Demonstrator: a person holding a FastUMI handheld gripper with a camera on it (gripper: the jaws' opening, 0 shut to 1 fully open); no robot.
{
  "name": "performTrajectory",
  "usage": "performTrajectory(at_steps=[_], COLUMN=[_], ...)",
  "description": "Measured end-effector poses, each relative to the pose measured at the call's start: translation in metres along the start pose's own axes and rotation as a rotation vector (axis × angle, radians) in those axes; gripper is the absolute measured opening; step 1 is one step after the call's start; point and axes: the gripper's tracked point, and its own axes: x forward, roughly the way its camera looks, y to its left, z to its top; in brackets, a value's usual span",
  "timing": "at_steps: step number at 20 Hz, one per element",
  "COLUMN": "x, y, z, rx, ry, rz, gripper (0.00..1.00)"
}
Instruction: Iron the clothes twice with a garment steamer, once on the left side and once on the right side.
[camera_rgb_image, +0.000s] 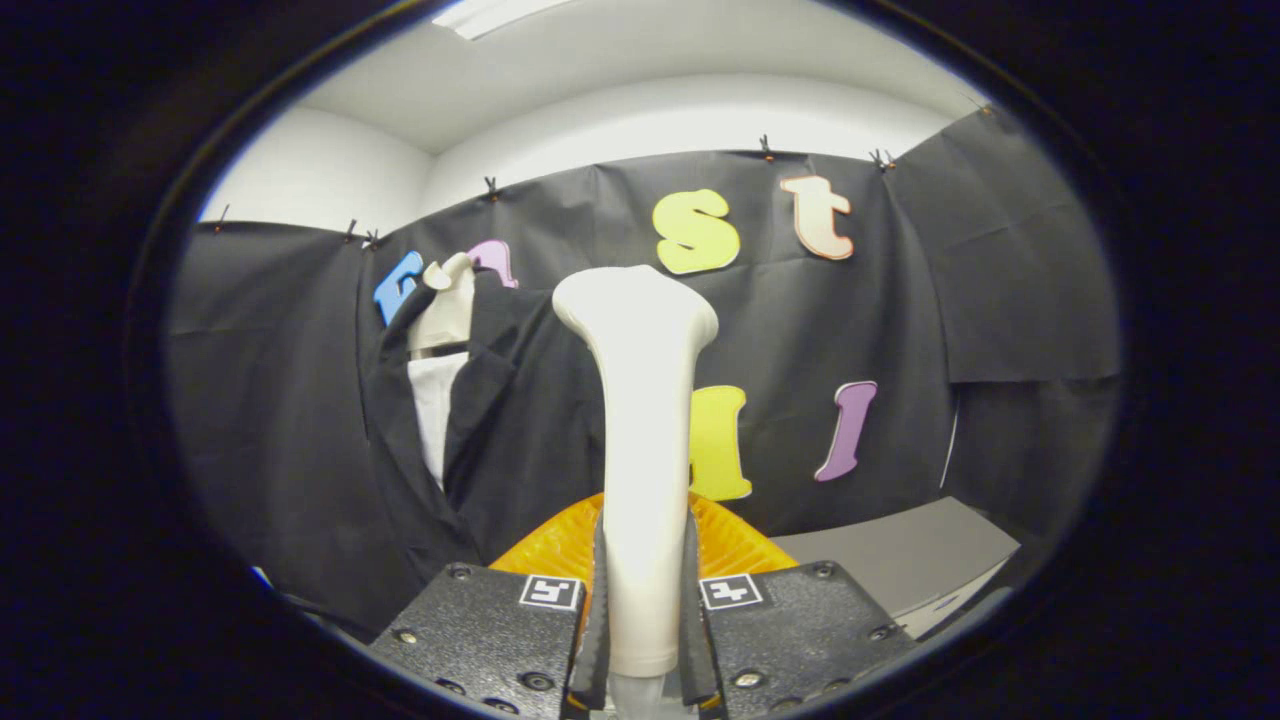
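On my left, the dark jacket (500, 420) hangs on a mannequin (445, 310), its white shirt (432, 410) showing at the opening. My claw (643, 640) is clamped on the white garment steamer (640, 420), standing upright between both fingers. I'd swing the head left, keep it level, then stroke slowly downward.

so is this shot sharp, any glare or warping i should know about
Gripper view: fisheye bends the booth wall's top edge and the ceiling into curves; the steamer, clamped between the gripper fingers, looks mildly overexposed on its white body; the dark jacket loses fold detail in shadow; focus is mostly sharp, with slight softness near the rim.
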Motion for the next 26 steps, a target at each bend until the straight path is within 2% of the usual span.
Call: performTrajectory(at_steps=[4, 9, 18, 26], x=[0.016, 0.031, 0.044, 0.037], y=[0.060, 0.099, 0.104, 0.094], z=[-0.010, -0.023, -0.052, -0.106], rx=[-0.022, -0.052, -0.112, -0.143], ry=[0.019, 0.030, 0.083, 0.174], rz=[0.020, 0.011, -0.041, -0.050], gripper=[0.30, 0.30, 0.30, 0.30])
